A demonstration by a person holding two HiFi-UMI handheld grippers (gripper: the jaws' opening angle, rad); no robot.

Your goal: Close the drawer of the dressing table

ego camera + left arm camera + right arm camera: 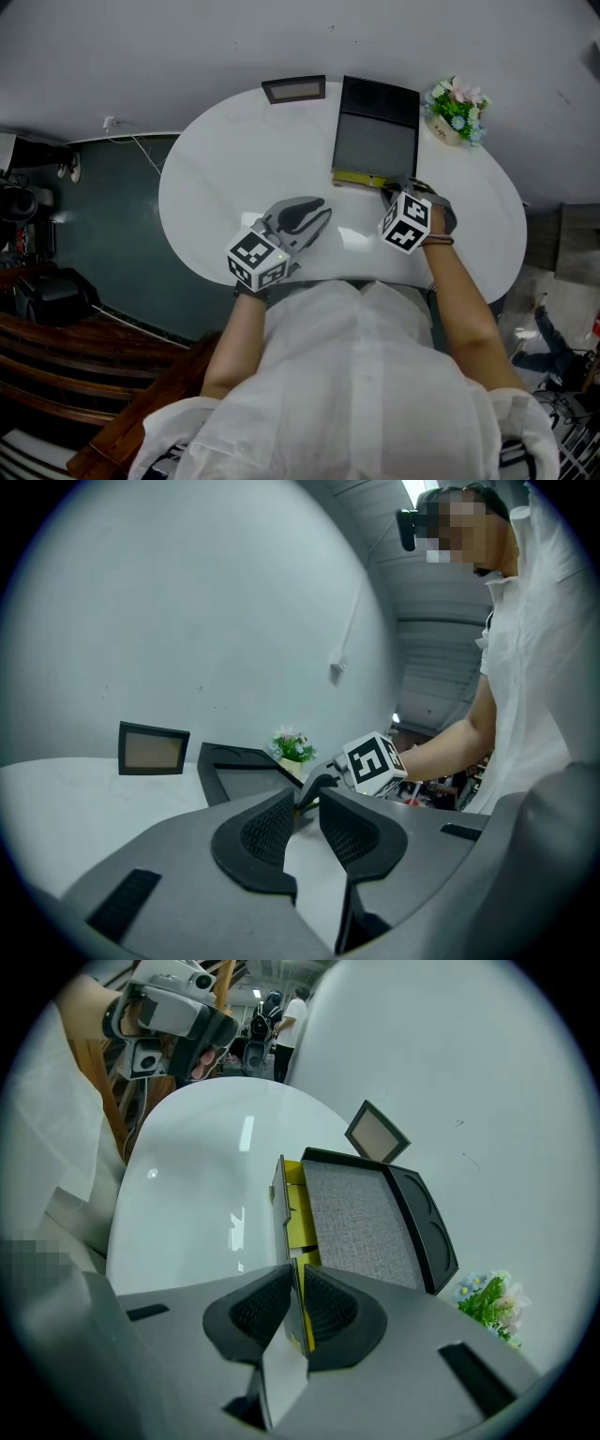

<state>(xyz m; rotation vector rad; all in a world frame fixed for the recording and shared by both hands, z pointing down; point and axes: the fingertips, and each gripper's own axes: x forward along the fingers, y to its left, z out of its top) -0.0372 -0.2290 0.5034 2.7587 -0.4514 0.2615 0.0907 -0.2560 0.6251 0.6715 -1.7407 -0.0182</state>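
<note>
Drawer (302, 1218) ajar, yellow inside — right gripper (296, 1281) pinching front

Plain pale wall (187, 47) behind; dark teal floor (103, 216) at L (brown wooden slats (56, 361) nr corner).

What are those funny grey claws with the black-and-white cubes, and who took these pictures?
Those are two hand-held grippers, and a person holds one in each hand. The patterned cubes are part of them. One picture comes from a camera on the person's head, looking down. The other two come from a camera riding on each gripper. On the white table sit a dark box with a yellow drawer, a little frame and a pot of flowers. The right gripper has its fingers pinched on the drawer's front. The left gripper is open and holds nothing.
</note>
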